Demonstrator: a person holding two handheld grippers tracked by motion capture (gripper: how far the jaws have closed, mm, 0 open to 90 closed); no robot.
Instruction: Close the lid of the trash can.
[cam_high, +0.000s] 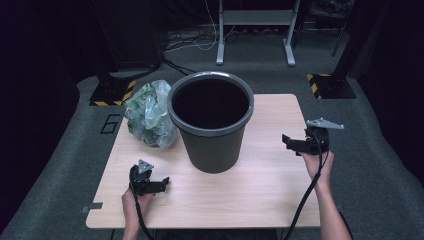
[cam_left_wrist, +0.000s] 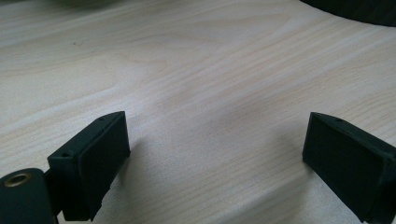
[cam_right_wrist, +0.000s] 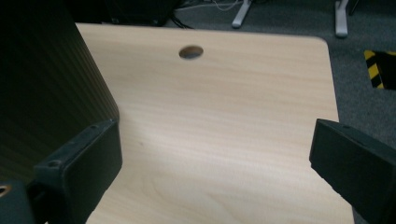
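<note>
A dark grey ribbed bin (cam_high: 212, 120) stands upright and looks empty in the middle of the light wooden table (cam_high: 260, 190). A clear plastic bag with green contents (cam_high: 148, 114) lies against the bin's left side. My left gripper (cam_high: 161, 183) rests low near the table's front left, jaws wide apart over bare wood (cam_left_wrist: 210, 102), holding nothing. My right gripper (cam_high: 291, 142) hovers right of the bin, open and empty. In the right gripper view the bin's wall (cam_right_wrist: 46, 93) rises just left of the jaws.
A round cable hole (cam_right_wrist: 191, 52) pierces the table near its far edge. Grey carpet (cam_high: 390, 165) surrounds the table. Black stands with yellow-black striped bases (cam_high: 327, 85) and a grey metal frame (cam_high: 255, 30) stand on the floor behind.
</note>
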